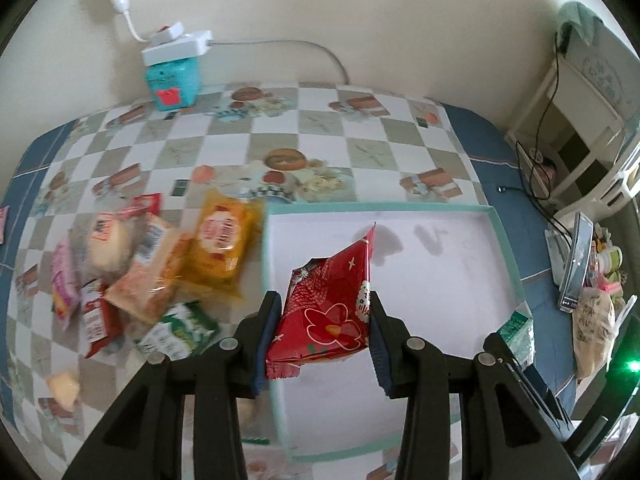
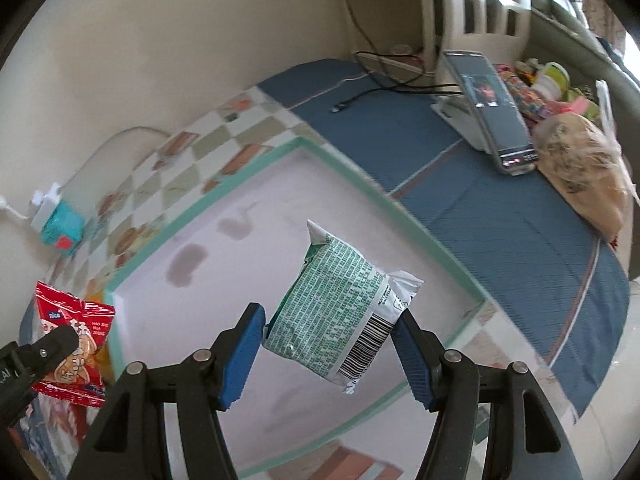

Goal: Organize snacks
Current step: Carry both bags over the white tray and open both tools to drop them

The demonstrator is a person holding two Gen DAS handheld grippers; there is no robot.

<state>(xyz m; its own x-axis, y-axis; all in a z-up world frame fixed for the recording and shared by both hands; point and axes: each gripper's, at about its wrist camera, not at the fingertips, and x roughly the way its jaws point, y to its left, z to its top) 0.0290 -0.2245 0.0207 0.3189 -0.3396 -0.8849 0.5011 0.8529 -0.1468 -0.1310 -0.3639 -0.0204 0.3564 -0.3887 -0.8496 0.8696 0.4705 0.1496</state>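
We list: cream wall (image 1: 360, 8); table under checked cloth (image 1: 328, 128); white shelf unit (image 1: 580, 120); daylight throughout.

Domestic room, lived-in. Shown by: table (image 1: 360, 128) covered with a checked, food-printed cloth; power strip (image 1: 178, 42) set on a teal box (image 1: 173, 84) at 11 o'clock against a plain wall; phone (image 2: 490, 110) propped on a stand at 2 o'clock; white shelving unit (image 1: 580, 120) beyond.

A phone (image 2: 490, 108) leans near a black cable (image 2: 384, 80).
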